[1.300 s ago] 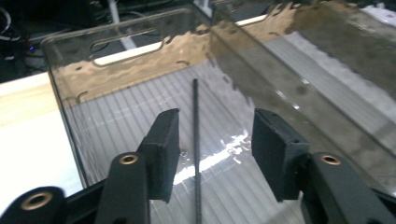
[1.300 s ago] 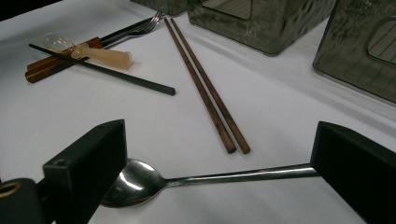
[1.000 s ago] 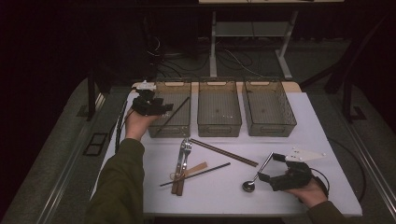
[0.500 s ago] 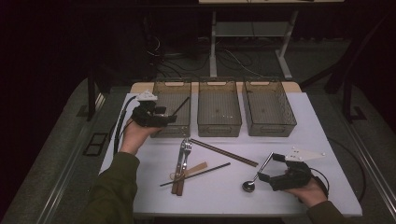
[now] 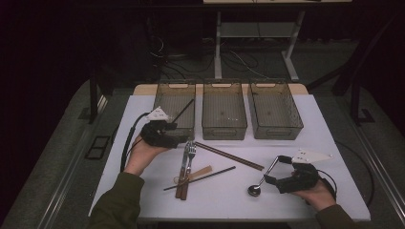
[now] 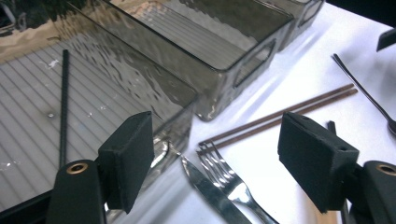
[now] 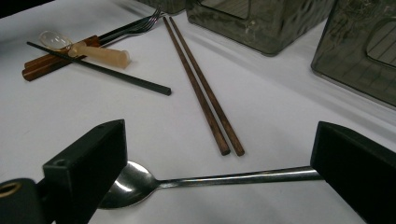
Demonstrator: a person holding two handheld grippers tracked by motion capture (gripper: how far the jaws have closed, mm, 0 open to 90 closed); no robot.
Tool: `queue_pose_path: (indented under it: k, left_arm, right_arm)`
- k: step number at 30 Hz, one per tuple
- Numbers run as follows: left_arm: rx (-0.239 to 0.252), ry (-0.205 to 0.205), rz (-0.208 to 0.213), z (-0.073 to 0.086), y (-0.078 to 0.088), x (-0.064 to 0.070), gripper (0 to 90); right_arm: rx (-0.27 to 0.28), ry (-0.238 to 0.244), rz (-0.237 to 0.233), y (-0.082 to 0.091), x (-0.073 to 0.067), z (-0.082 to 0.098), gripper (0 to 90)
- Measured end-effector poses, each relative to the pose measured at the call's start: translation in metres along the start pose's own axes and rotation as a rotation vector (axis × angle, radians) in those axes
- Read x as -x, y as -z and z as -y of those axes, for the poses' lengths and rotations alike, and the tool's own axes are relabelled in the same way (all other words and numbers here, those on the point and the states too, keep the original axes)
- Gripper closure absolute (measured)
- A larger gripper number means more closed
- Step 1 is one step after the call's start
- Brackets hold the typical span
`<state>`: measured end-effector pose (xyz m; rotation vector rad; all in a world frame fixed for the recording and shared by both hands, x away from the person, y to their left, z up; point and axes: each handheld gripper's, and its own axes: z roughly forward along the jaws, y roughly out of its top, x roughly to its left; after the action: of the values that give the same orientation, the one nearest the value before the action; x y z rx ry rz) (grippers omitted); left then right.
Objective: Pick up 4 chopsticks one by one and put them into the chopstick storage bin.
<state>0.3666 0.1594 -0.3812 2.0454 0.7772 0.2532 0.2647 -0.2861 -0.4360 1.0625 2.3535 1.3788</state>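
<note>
Cutlery sorting is the work in hand: the spoon (image 5: 255, 190) lies low and right of centre in the high view, its bowl on the white table (image 5: 305, 114) and its handle rising into the right gripper (image 5: 272, 170). In the right gripper view the handle (image 7: 243, 178) runs across to the right-hand pad; contact there cannot be confirmed, so the grip is undetermined. Left of centre lie the fork (image 5: 190, 153) and knife (image 5: 184, 164), with brown chopsticks (image 5: 229, 156) slanting beyond them. Left gripper (image 5: 177, 132) hovers above the fork's tines, its jaws having just been opening, wide apart, nothing between them. To seat the next pick well, the jaws should straddle one handle only, clear of its neighbour. Room is tight: the left bin (image 5: 175, 107), holding one black chopstick (image 5: 183, 110), stands just behind that gripper. Beyond, the middle bin (image 5: 223, 109) and right bin (image 5: 274, 107) allow freer approach.
</note>
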Motion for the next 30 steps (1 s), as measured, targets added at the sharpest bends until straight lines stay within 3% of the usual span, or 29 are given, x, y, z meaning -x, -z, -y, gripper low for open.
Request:
queue_pose_path:
  k: [14, 30]
  left_arm:
    - [0.001, -0.042, 0.024, 0.021, 0.006, 0.028, 23.2]
    - [-0.015, -0.065, 0.089, 0.041, 0.006, 0.063, 15.0]
  right_arm:
    - [-0.004, 0.016, -0.004, 0.001, -0.003, 0.0, 3.6]
    - [-0.005, 0.016, 0.0, 0.001, -0.004, 0.001, 3.6]
